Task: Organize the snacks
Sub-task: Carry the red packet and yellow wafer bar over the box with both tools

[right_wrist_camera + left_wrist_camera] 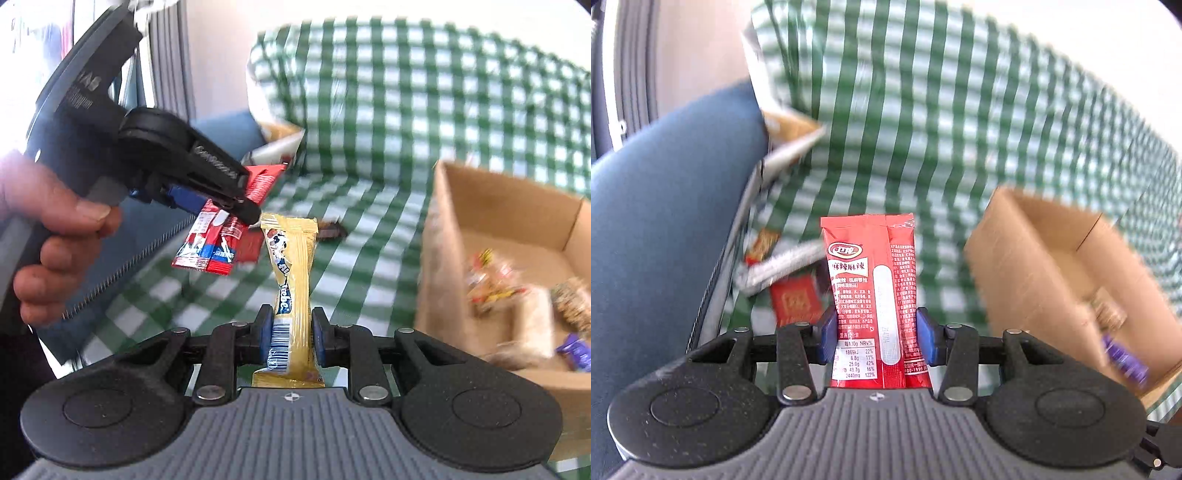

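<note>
My left gripper [876,338] is shut on a red snack packet [870,280] with white print, held upright above the green-checked cloth [923,129]. It also shows in the right wrist view [207,206], held in a hand at the left with the red packet [221,240] hanging from it. My right gripper [290,338] is shut on a yellow snack bar [293,269], held upright. An open cardboard box [1052,258] sits to the right; in the right wrist view the box [498,206] holds several snacks [491,284].
Loose snack packets [790,266] lie on the cloth at the left, beside a blue zippered bag [665,221]. A dark wrapper [332,230] lies on the cloth beyond the yellow bar. A purple packet [576,354] lies in the box's near corner.
</note>
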`<state>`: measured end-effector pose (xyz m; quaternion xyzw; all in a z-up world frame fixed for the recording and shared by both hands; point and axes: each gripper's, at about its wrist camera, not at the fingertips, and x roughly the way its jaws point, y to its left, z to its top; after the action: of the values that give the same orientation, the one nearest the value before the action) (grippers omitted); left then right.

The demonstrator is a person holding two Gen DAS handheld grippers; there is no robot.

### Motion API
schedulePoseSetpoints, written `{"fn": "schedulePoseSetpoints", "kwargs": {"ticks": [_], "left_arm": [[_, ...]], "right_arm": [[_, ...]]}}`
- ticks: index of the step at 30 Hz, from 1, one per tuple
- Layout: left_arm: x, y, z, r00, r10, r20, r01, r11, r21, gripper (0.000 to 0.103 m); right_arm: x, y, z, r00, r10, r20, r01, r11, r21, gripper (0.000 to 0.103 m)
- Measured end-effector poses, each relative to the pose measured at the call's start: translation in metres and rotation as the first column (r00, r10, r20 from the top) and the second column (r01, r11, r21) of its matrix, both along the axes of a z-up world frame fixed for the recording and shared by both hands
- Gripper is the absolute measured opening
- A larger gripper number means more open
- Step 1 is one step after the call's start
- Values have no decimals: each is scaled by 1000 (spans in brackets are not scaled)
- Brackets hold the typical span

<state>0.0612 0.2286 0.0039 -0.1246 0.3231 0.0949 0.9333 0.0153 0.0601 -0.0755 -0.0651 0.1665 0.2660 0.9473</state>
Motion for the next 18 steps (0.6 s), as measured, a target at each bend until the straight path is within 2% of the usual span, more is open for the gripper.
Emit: {"fn": "schedulePoseSetpoints", "kwargs": {"ticks": [4, 8, 13, 16, 18], "left_arm": [[-15, -6, 17, 996, 9, 93, -6, 1000, -30, 48], [-20, -12, 25, 992, 14, 126, -5, 997, -74, 48], [-13, -22, 29, 991, -9, 132, 17, 998, -65, 48], [-7, -27, 27, 991, -29, 131, 36, 998, -48, 48], [-4, -31, 27, 990, -43, 135, 49, 998, -40, 48]], "right_arm": [[-10, -21, 26, 998, -35, 55, 32, 998, 52, 24], [-8, -48, 55, 991, -69, 114, 60, 995, 85, 24], [14, -85, 73, 989, -123, 81, 111, 984, 140, 24], [27, -105, 64, 984, -164, 74, 150, 976, 157, 24], [35, -124, 56, 979, -204, 22, 194, 955, 225, 24]]}}
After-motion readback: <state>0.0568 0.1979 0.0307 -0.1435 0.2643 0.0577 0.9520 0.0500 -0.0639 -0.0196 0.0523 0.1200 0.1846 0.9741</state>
